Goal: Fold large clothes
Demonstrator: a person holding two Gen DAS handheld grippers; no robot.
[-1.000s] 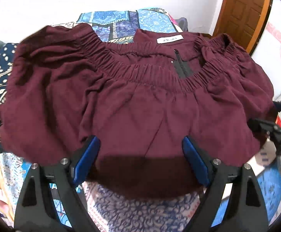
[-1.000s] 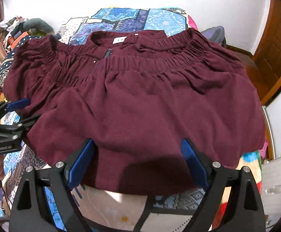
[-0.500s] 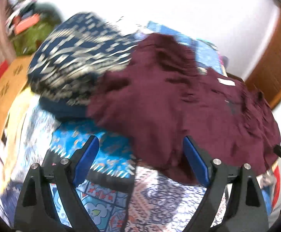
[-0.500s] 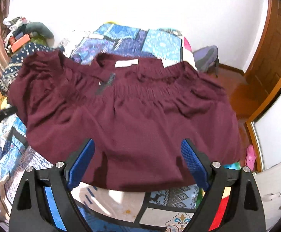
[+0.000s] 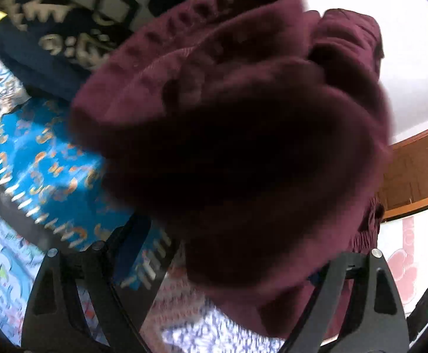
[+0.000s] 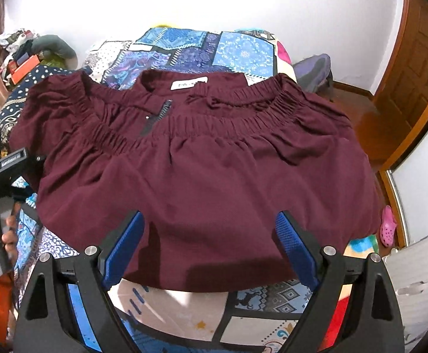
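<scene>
A large maroon garment (image 6: 214,158) with gathered elastic bands and a white label lies folded on a patterned bedspread (image 6: 184,314). My right gripper (image 6: 211,250) is open above its near hem, holding nothing. In the left wrist view the garment (image 5: 243,135) fills the frame, blurred, seen from its left side. My left gripper (image 5: 231,261) is open, its right finger hidden under the cloth's edge. The left gripper also shows in the right wrist view (image 6: 5,170) at the garment's left edge.
A dark blue patterned cloth pile (image 5: 66,20) lies beside the garment on the left. A wooden door (image 6: 414,67) stands to the right. Clutter (image 6: 22,56) sits at the far left, a grey bag (image 6: 314,70) beyond the bed.
My left gripper has swung round to the garment's left side and come in close. My right gripper has pulled back and risen a little. The garment lies as before.
</scene>
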